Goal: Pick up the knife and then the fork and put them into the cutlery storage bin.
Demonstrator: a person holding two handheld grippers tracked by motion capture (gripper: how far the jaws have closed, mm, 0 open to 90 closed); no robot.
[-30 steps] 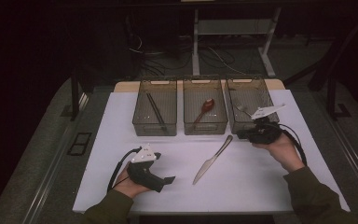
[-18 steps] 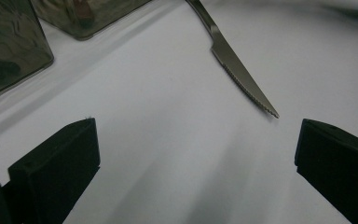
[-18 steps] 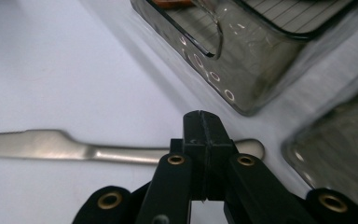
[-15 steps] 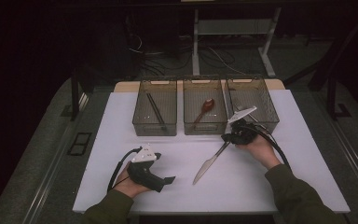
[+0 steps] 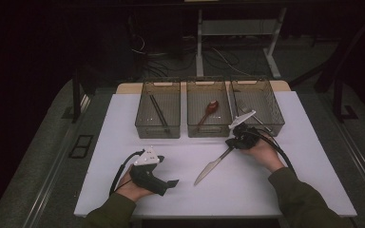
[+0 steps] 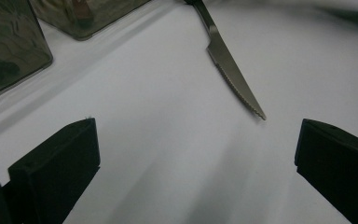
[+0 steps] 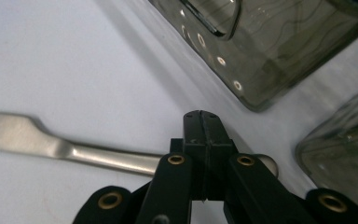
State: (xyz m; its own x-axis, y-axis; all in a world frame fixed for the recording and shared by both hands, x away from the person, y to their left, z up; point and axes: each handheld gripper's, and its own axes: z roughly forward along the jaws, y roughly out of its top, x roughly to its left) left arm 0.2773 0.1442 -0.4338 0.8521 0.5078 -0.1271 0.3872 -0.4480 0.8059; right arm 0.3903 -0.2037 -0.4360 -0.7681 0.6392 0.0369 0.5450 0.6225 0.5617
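Your right tongs [image 7: 201, 122] sit closed over the steel knife [image 5: 214, 163], its serrated blade flat on the white surface [image 5: 123, 123]. Your left tongs [image 6: 191, 163] gape wide, empty.

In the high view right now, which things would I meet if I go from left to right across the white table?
Left gripper → left bin with dark sticks → knife → middle bin with a spoon → right gripper at the knife's handle → right bin.
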